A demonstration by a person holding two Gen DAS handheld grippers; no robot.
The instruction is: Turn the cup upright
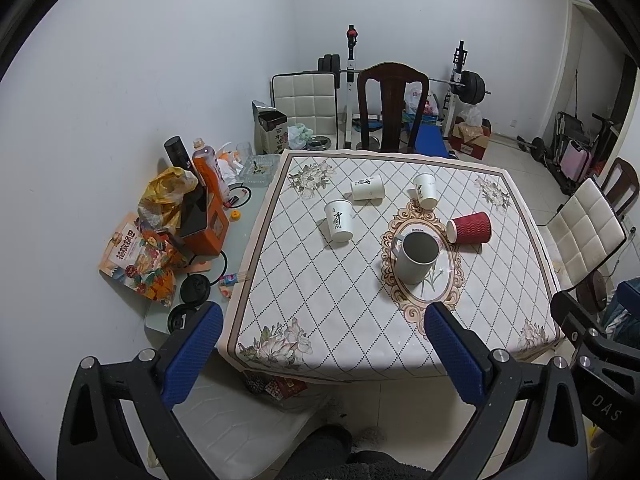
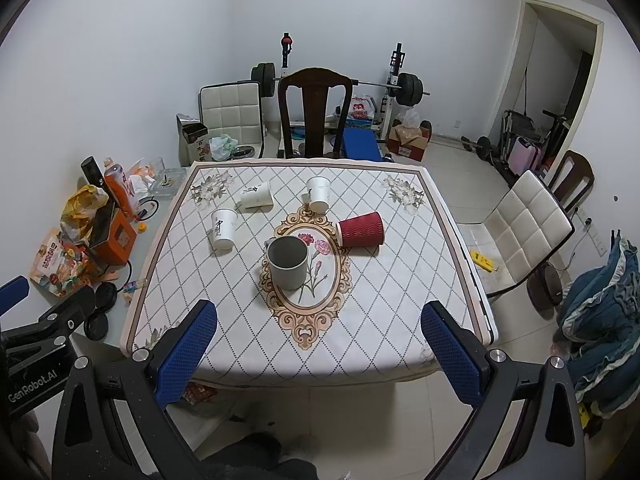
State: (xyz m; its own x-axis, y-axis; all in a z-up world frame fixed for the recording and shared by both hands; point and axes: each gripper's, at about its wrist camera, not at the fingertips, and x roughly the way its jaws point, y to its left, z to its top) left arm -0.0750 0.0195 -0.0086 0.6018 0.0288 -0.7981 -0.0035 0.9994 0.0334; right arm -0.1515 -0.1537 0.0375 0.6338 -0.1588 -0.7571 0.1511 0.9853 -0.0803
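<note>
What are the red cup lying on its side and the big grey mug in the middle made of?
The red cup looks like paper with a matte, wavy ribbed sleeve, the disposable coffee kind. The grey mug looks like ceramic or enamelled metal: smooth thick wall, side handle, dull finish with little shine. The pictures leave open which.

On my right wrist feed, "GenRobot.AI" stands on the black body of the left gripper (image 2: 28, 388). On my left feed, "DAS" shows on the right gripper (image 1: 606, 408). The white paper cups (image 1: 339, 221) and snack bag (image 1: 132, 256) carry Chinese print I can't read.
</note>
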